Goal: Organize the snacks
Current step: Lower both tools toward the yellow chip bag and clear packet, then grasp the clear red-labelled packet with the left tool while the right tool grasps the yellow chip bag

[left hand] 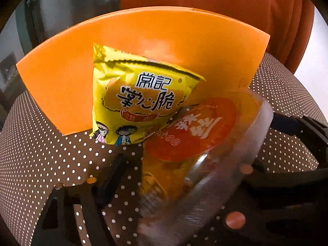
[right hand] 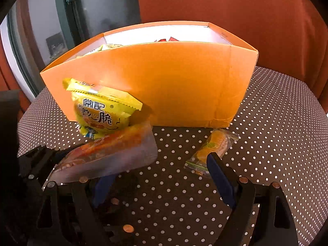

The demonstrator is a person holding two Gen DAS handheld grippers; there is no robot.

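Observation:
An orange cardboard box (right hand: 164, 82) stands on the dotted cloth, with several packets showing inside it. A yellow snack bag (left hand: 135, 98) (right hand: 98, 112) leans against its front wall. A clear packet with an orange-red label (left hand: 196, 139) (right hand: 106, 155) lies tilted against that bag, between the fingers of my left gripper (left hand: 184, 164) (right hand: 41, 160). A strip of cloth shows between the left pad (left hand: 114, 174) and the packet, so the jaws stand open. My right gripper (right hand: 162, 182) is open and holds nothing. A small orange-green wrapped snack (right hand: 211, 149) lies just beyond its right fingertip.
A brown cloth with white dots (right hand: 276, 133) covers the table. Orange-red fabric (right hand: 246, 10) hangs behind the box, and a window frame (right hand: 67, 20) stands at the back left. The right gripper's finger (left hand: 297, 127) shows at the right of the left wrist view.

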